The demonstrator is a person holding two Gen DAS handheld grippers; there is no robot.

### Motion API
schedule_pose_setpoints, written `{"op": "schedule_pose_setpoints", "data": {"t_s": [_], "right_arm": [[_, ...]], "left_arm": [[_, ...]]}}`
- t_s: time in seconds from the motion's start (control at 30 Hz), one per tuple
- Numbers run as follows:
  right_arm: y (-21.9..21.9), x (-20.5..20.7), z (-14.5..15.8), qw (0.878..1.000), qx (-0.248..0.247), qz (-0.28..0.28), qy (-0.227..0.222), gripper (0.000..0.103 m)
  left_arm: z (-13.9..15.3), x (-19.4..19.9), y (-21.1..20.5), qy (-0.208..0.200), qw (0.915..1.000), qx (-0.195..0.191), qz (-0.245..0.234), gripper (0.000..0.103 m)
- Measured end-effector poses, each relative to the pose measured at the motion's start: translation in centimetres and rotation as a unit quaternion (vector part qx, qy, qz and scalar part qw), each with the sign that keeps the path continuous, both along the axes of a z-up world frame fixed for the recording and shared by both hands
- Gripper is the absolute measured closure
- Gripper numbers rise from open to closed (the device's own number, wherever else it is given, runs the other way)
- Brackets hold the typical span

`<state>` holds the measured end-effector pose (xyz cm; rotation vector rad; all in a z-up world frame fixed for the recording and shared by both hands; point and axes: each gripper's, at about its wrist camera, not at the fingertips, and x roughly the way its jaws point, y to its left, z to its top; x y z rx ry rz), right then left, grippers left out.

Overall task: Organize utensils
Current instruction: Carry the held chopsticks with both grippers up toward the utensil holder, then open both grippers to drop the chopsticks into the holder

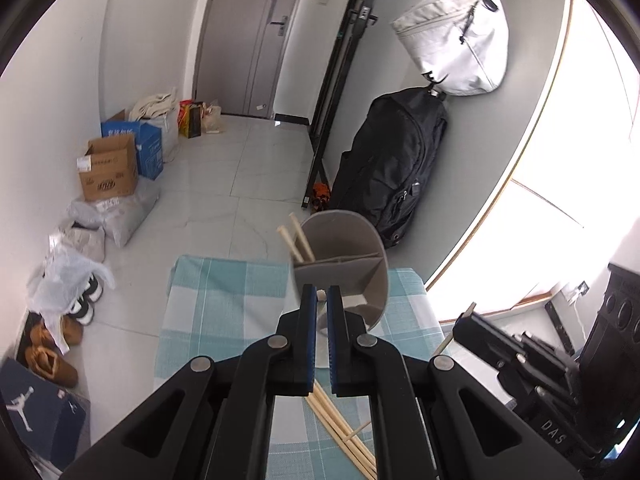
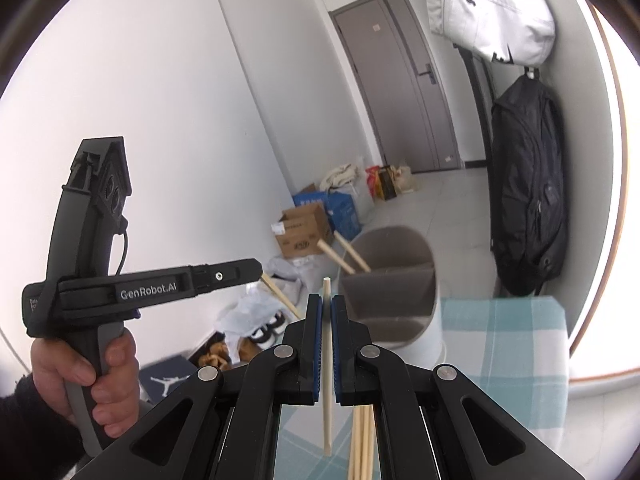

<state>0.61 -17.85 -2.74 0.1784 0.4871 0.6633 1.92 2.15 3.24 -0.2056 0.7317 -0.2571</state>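
Note:
A grey utensil holder [image 1: 344,268] with dividers stands at the far edge of the checked cloth, with two wooden chopsticks [image 1: 296,238] leaning in its left compartment. It also shows in the right wrist view [image 2: 392,280]. My left gripper [image 1: 320,296] is shut on a chopstick whose tip shows between the fingers, just in front of the holder. My right gripper [image 2: 326,304] is shut on a single upright chopstick [image 2: 327,360]. Several loose chopsticks [image 1: 344,428] lie on the cloth below the left gripper and show under the right gripper [image 2: 362,440].
The table carries a teal and white checked cloth [image 1: 224,308]. Beyond its edge the floor holds cardboard boxes [image 1: 108,168], bags and shoes [image 1: 52,344]. A black backpack [image 1: 392,168] and white bag [image 1: 456,36] hang at the right wall.

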Motion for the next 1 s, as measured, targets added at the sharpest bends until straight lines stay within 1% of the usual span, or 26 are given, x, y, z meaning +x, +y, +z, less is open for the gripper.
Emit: {"op": "schedule_pose_setpoints", "data": {"t_s": [0.17, 0.3, 0.4, 0.67, 0.8, 1.0], "right_arm": [[-1.0, 1.2, 1.8, 1.0, 0.008, -0.005, -0.014, 0.099], [-1.6, 2.1, 3.7, 1.0, 0.015, -0.007, -0.025, 0.099], [-2.1, 2.8, 5.6, 0.999, 0.018, -0.008, -0.041, 0.099], [-2.8, 5.4, 9.7, 0.998, 0.026, -0.015, -0.061, 0.099], [-2.9, 7.0, 11.4, 0.997, 0.029, -0.024, -0.07, 0.099], [-2.4, 9.7, 12.9, 0.996, 0.024, -0.03, -0.076, 0.099]], "left_arm": [[1.2, 0.5, -0.2, 0.013, 0.9999, 0.001, -0.007, 0.102], [3.0, 0.8, -0.8, 0.017, 0.9998, 0.008, -0.012, 0.102], [4.8, 1.1, -1.2, 0.013, 0.9998, 0.005, -0.017, 0.102], [9.2, 2.9, -2.2, -0.011, 0.9994, -0.002, -0.034, 0.102], [10.8, 3.7, -2.3, -0.028, 0.9987, -0.008, -0.041, 0.102], [12.0, 5.9, -2.0, -0.035, 0.9983, -0.02, -0.043, 0.102]]}}
